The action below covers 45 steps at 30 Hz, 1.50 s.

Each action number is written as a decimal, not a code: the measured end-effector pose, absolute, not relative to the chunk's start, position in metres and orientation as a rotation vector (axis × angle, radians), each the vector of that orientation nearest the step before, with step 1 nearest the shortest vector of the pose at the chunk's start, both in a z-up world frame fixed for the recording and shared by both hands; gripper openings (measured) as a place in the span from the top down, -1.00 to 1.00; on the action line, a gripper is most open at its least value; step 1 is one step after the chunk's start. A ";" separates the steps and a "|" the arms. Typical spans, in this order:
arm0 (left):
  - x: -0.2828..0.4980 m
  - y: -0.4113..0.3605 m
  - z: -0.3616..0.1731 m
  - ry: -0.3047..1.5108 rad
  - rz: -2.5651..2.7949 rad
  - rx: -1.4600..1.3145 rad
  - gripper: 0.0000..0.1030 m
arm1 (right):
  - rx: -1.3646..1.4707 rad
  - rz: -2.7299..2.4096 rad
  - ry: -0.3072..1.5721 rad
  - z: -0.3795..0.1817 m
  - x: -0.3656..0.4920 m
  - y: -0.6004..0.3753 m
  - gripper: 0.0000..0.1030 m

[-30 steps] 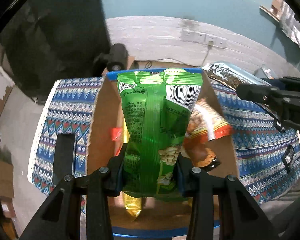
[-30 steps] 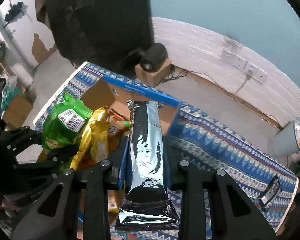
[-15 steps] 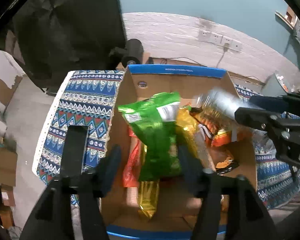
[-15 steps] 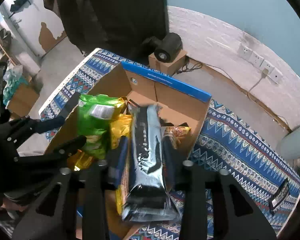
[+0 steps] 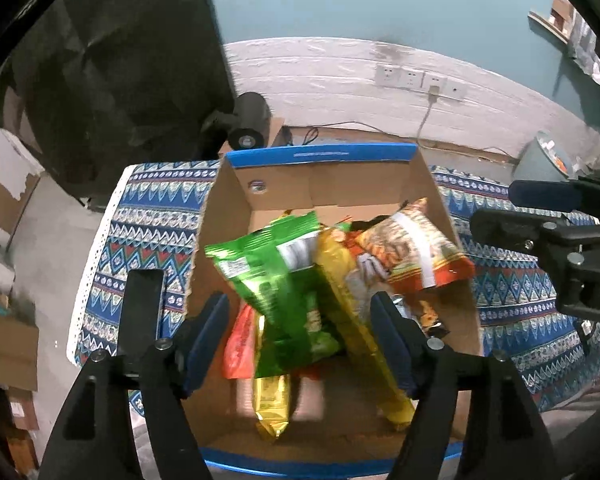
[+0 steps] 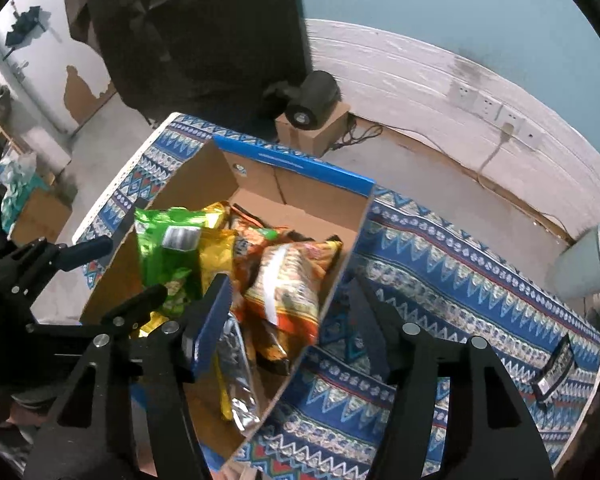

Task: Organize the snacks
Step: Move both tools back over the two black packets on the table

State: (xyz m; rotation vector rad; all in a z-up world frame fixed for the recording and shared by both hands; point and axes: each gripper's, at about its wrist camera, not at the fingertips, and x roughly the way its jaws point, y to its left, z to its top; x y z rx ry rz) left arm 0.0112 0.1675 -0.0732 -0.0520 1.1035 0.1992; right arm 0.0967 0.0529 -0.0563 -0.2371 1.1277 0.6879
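Left wrist, green bag [image 5: 284, 292] lying lengthwise in box [image 5: 320, 156]

— Where does the box [image 5: 332, 184] sit? 
— Straight ahead of and below the left claw [image 5: 300, 340], on the patterned cloth [image 5: 148, 232] over the tabletop [image 6: 460, 280]. Its far wall stands beyond the fingertips.

— And the snacks? 
— All inside it. The peanut bag [image 5: 284, 280] lies between the left claw's opening jaws, untouched; the long packet [image 5: 356, 320] is just to its right, the crisp bag [image 5: 412, 252] further right, propped on the pile.

— The right claw [image 6: 288, 312]? 
— Jaws opening astride the box's right wall, with the foil packet [image 6: 236, 368] below its left finger. The left claw shows at its left.
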 end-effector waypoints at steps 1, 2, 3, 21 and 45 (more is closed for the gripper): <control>0.012 0.165 -0.073 1.103 0.193 -0.047 -0.45 | -0.234 0.683 1.128 -0.056 0.097 0.049 -0.20; 0.012 0.162 -0.073 1.103 0.187 -0.042 -0.45 | -0.232 0.678 1.129 -0.055 0.097 0.045 -0.20; 0.013 0.158 -0.073 1.104 0.181 -0.034 -0.45 | -0.229 0.671 1.128 -0.055 0.097 0.040 -0.20; 0.029 0.068 -0.072 1.125 0.047 0.079 -0.52 | -0.149 0.488 1.156 -0.058 0.101 -0.058 -0.49; 0.058 -0.077 -0.102 1.212 -0.220 0.210 -0.52 | 0.002 0.073 1.300 -0.114 0.082 -0.262 -0.50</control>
